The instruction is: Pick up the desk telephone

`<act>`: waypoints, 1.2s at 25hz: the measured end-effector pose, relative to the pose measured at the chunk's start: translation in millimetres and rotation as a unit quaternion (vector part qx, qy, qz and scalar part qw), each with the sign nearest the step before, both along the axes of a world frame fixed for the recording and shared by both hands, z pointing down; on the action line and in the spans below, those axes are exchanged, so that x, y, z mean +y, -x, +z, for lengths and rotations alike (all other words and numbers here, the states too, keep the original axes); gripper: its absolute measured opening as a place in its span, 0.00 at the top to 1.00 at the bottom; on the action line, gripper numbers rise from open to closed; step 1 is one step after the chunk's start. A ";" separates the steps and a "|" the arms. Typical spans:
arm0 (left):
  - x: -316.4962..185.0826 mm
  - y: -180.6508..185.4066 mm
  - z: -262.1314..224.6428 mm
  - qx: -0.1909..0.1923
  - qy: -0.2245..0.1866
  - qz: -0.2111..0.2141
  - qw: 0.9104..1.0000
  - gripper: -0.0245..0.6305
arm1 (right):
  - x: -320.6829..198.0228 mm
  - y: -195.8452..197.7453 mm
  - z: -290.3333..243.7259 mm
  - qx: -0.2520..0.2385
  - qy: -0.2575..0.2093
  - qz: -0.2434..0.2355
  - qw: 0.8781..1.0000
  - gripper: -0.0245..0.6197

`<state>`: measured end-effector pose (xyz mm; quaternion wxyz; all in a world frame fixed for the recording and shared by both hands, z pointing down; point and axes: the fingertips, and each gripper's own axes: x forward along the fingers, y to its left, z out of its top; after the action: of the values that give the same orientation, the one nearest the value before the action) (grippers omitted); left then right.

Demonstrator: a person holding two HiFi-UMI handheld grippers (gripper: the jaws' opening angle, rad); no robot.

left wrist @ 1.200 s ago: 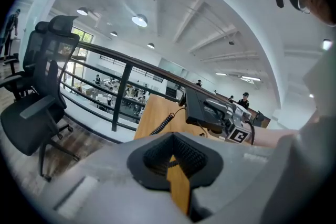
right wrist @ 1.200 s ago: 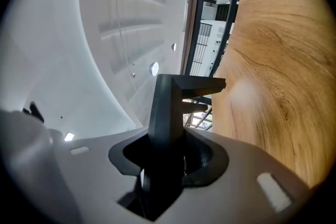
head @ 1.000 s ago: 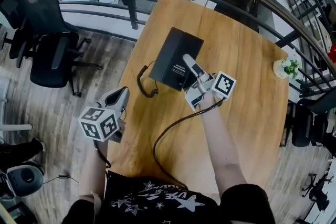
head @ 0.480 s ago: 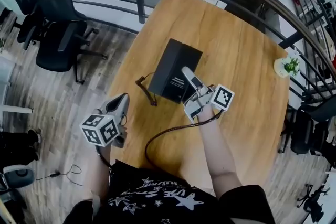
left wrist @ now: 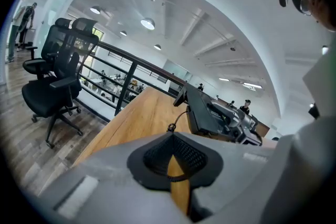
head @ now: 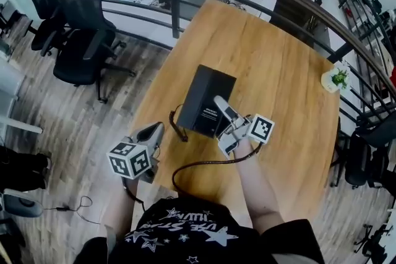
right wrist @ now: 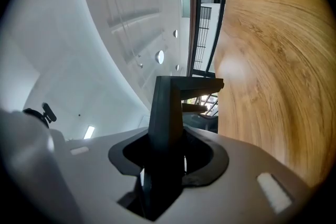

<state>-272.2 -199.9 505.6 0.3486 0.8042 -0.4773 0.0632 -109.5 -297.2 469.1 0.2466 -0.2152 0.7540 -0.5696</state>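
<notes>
At near-right edge of desk telephone (head: 207, 99): R tongs (head: 221, 105) clamped on it, long axis pointing away; seems tilted off surface (head: 281, 71). L tongs (head: 154, 132) shut, empty, farther left.

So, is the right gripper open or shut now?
Shut on the phone. In the right gripper view, the jaws of the right gripper close on its black edge from both sides.

Print on the desk telephone (head: 204, 94), frame centre, is too small to read; its lower right corner hides behind the right gripper (head: 221, 106).
</notes>
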 end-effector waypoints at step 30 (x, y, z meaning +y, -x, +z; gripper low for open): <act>249.0 44.1 -25.0 0.019 -0.047 -0.035 0.998 0.96 | 246.6 28.0 -30.8 -0.058 0.025 0.021 0.998 0.71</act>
<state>-316.3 49.1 480.6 0.3214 0.8035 -0.5009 0.0131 -137.6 -50.7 438.3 0.2961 -0.2040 0.7192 -0.5945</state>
